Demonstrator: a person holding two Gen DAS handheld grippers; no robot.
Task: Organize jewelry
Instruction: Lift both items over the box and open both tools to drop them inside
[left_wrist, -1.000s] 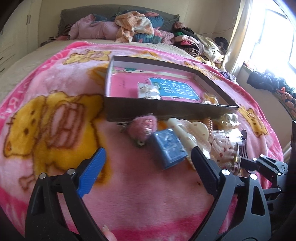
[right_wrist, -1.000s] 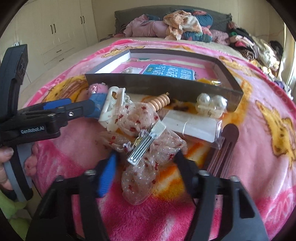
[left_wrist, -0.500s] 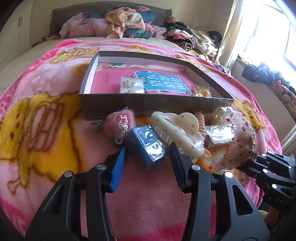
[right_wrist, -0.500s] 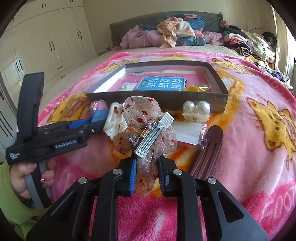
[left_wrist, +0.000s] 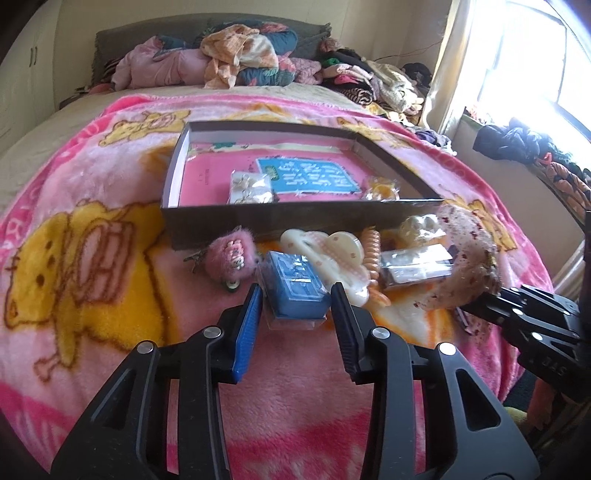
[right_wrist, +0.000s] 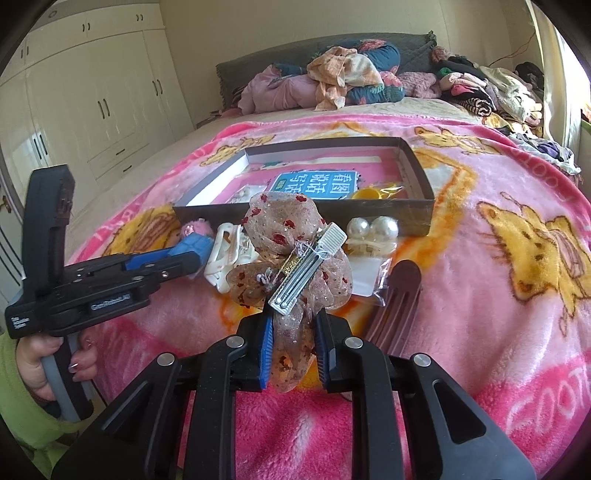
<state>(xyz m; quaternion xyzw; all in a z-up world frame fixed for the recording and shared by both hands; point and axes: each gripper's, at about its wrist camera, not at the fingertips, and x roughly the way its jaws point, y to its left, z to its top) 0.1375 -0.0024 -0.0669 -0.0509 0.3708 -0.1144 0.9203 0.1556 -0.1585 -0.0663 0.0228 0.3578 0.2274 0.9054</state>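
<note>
The sheer bow hair clip (right_wrist: 291, 254) is pinched in the right gripper (right_wrist: 293, 347), lifted just in front of the open box (right_wrist: 417, 173) on the pink blanket (right_wrist: 498, 295). The left gripper (left_wrist: 295, 314) has just been closing and now squeezes the blue box (left_wrist: 295, 288). Beside it lie a fuzzy pink clip (left_wrist: 231, 254), cream claw clip (left_wrist: 332, 251), pearls (right_wrist: 373, 227) and a brown comb (right_wrist: 399, 299).

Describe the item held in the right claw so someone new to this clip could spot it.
On the pink blanket, just in front of the shallow dark box, the right claw pinches a hair bow. It is sheer, beige and glittery with red spots and a silver metal clip across it, unlike the white claw clip and pearl clip beside it.
</note>
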